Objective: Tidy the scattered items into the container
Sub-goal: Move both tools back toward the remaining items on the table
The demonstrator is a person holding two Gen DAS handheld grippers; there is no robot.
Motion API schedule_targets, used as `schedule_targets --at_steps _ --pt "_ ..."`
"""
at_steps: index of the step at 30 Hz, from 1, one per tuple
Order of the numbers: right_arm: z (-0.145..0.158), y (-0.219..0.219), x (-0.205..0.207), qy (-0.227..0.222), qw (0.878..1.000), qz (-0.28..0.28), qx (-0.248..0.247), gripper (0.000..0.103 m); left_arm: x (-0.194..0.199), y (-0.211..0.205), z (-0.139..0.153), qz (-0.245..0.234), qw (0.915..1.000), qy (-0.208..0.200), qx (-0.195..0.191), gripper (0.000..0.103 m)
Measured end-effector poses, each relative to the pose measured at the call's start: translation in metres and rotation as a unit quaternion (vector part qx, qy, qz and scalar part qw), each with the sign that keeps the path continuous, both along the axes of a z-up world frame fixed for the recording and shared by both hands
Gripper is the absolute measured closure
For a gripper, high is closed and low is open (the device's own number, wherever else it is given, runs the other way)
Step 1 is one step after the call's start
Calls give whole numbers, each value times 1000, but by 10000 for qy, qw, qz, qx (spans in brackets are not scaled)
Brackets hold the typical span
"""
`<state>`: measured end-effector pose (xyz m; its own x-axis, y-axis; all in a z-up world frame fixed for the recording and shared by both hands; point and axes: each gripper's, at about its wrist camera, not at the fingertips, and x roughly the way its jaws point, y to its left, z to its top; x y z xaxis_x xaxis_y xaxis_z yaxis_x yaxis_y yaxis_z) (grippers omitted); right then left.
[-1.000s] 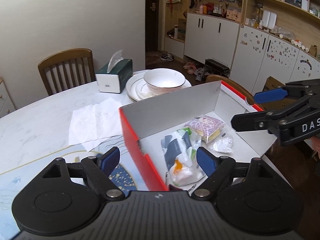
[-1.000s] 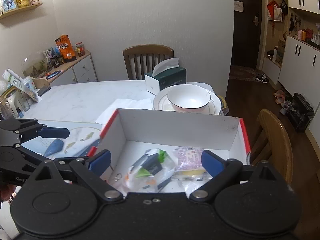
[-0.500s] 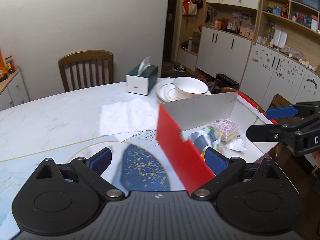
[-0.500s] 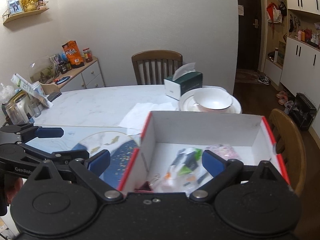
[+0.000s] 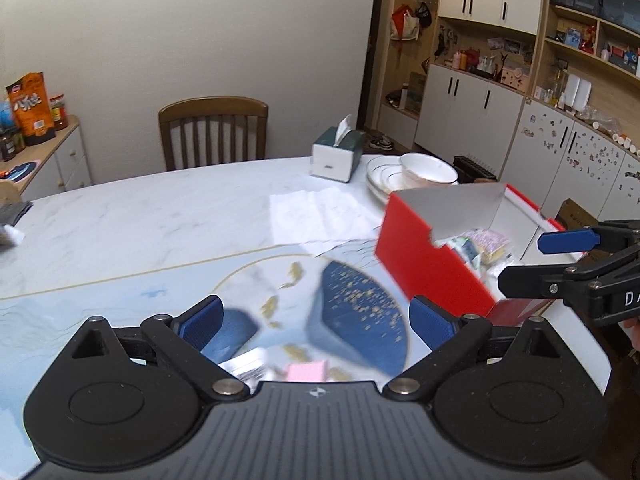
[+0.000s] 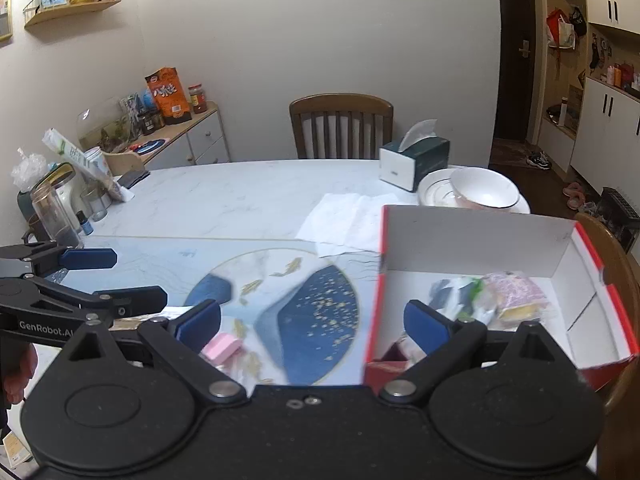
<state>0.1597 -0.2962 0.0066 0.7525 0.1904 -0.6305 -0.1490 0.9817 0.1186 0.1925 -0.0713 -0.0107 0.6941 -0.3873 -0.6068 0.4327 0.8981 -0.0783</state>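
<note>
Both tongs spread, empty: left tongs (image 5: 316, 320), right tongs (image 6: 312, 322); pink item (image 6: 222, 346) outside red box (image 6: 472, 236).

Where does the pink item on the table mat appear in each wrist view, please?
Left wrist view: the pink item sits bottom centre, just above the camera housing, between the fingers.
Right wrist view: it lies lower left, beside the left finger.
Shared landmark: the red box, right of it in both.
</note>
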Motion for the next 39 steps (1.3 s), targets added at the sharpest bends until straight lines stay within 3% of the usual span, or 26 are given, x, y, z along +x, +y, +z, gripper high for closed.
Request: schedule_targets --at_steps 17,25,31,39 --pt "-24 73 -8 195 9995 78 -242 5 -14 87 -32 457 9986 217 177 3" --pt "-44 98 4 415 9985 137 -335 5 -5 106 -64 707 9948 477 554 3" --pt "-55 121 16 526 9976 268 -368 5 6 116 -80 958 9913 787 441 3" --pt "-66 147 39 689 9965 305 -371 7 14 109 -91 1121 9885 851 551 3"
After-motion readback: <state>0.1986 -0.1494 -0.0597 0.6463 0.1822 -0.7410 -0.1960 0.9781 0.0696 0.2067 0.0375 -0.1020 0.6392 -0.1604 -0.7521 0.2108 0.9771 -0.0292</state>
